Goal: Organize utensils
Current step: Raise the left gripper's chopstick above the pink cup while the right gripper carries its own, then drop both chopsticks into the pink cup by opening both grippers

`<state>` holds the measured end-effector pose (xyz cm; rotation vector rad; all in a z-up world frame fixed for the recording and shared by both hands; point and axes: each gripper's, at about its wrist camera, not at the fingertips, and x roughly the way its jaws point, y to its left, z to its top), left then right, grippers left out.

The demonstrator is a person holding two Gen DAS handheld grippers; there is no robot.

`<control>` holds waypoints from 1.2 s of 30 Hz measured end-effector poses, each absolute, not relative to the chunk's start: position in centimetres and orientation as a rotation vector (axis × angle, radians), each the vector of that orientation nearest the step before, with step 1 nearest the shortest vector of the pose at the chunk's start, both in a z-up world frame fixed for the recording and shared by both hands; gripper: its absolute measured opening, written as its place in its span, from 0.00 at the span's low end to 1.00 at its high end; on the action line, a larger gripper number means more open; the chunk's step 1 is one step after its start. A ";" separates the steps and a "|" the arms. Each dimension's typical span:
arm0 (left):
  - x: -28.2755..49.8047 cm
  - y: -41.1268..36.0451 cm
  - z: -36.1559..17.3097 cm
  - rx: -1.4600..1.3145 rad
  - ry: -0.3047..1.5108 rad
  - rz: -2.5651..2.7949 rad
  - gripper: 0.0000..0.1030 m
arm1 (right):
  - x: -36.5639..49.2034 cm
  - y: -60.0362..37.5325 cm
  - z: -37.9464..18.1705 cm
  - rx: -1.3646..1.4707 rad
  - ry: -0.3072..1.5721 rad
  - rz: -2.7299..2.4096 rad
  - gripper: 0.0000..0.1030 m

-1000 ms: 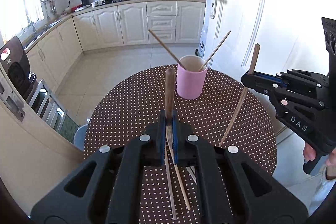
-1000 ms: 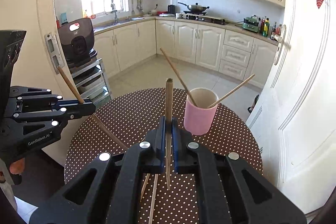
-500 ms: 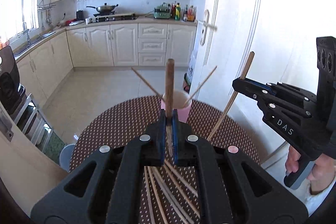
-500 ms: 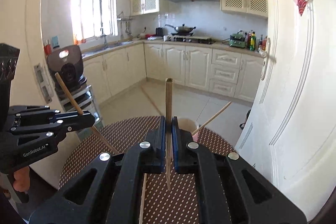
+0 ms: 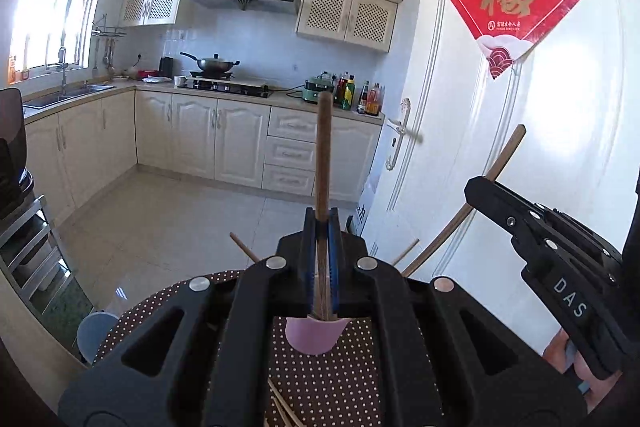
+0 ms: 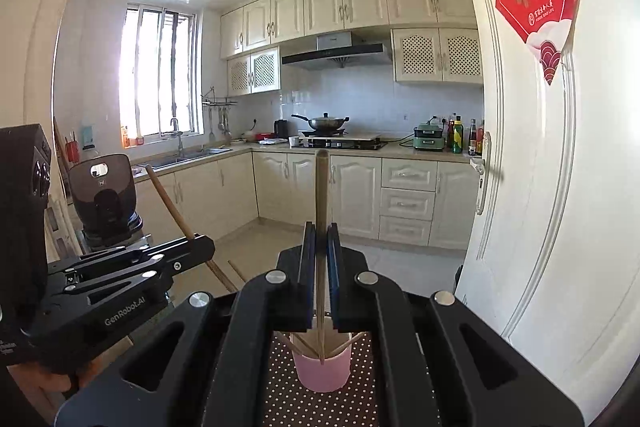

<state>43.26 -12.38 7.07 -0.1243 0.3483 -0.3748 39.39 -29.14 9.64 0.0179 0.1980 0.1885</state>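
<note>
My left gripper (image 5: 322, 223) is shut on a dark brown chopstick (image 5: 323, 155) that stands upright. My right gripper (image 6: 321, 231) is shut on a paler chopstick (image 6: 321, 195), also upright; its lower tip hangs at the rim of the pink cup (image 6: 322, 371). The cup stands on the dotted brown tablecloth (image 6: 288, 403) and holds other chopsticks (image 6: 345, 345). In the left wrist view the cup (image 5: 314, 338) shows just below my jaws, mostly hidden. Each gripper appears in the other's view: the right one (image 5: 476, 189), the left one (image 6: 202, 247).
Loose chopsticks (image 5: 282, 411) lie on the table near its front. A white door (image 5: 520, 155) with a red paper sign stands close on the right. Kitchen cabinets and a stove run along the far wall. A metal rack (image 5: 28, 259) stands left.
Both grippers have risen and tilted up with their chopsticks, so the table has sunk out of view. The right chopstick's lower tip has come over the pink cup.
</note>
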 end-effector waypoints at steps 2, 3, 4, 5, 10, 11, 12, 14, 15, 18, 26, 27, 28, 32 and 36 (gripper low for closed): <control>44.2 -12.7 6.7 -0.130 0.360 -0.376 0.05 | 39.8 -29.2 9.3 0.017 0.194 0.183 0.04; 44.5 -12.8 6.3 -0.130 0.357 -0.370 0.05 | 40.0 -29.2 9.1 0.019 0.191 0.182 0.04; 44.9 -13.0 5.9 -0.121 0.366 -0.376 0.05 | 40.5 -29.3 8.8 0.026 0.205 0.195 0.04; 45.1 -13.2 5.5 -0.117 0.373 -0.374 0.05 | 40.8 -29.4 8.5 0.031 0.214 0.199 0.04; 46.4 -13.7 3.1 -0.090 0.426 -0.385 0.05 | 42.2 -29.5 7.1 0.037 0.253 0.199 0.04; 46.5 -13.9 2.9 -0.084 0.430 -0.382 0.05 | 42.5 -29.6 7.0 0.042 0.261 0.200 0.04; 46.5 -14.0 2.6 -0.077 0.435 -0.383 0.05 | 42.7 -29.6 7.0 0.045 0.266 0.197 0.04; 46.7 -14.2 2.3 -0.067 0.446 -0.386 0.06 | 42.9 -29.7 6.7 0.046 0.278 0.195 0.04; 46.7 -14.3 2.1 -0.064 0.451 -0.388 0.06 | 42.9 -29.7 6.5 0.045 0.282 0.194 0.04; 46.8 -14.6 1.7 -0.044 0.468 -0.397 0.06 | 43.2 -29.6 6.4 0.042 0.299 0.195 0.04; 46.8 -15.3 1.0 -0.004 0.510 -0.419 0.06 | 43.7 -29.6 5.5 0.049 0.332 0.190 0.04; 46.7 -15.3 0.8 0.001 0.513 -0.419 0.06 | 43.8 -29.6 5.4 0.051 0.336 0.190 0.04; 46.7 -15.3 0.8 0.008 0.514 -0.417 0.06 | 44.0 -29.6 5.4 0.050 0.339 0.189 0.04; 46.6 -15.2 0.8 0.017 0.520 -0.417 0.06 | 44.4 -29.8 5.1 0.057 0.355 0.190 0.04; 46.6 -15.0 0.7 0.015 0.527 -0.414 0.07 | 44.6 -30.1 4.6 0.063 0.368 0.185 0.04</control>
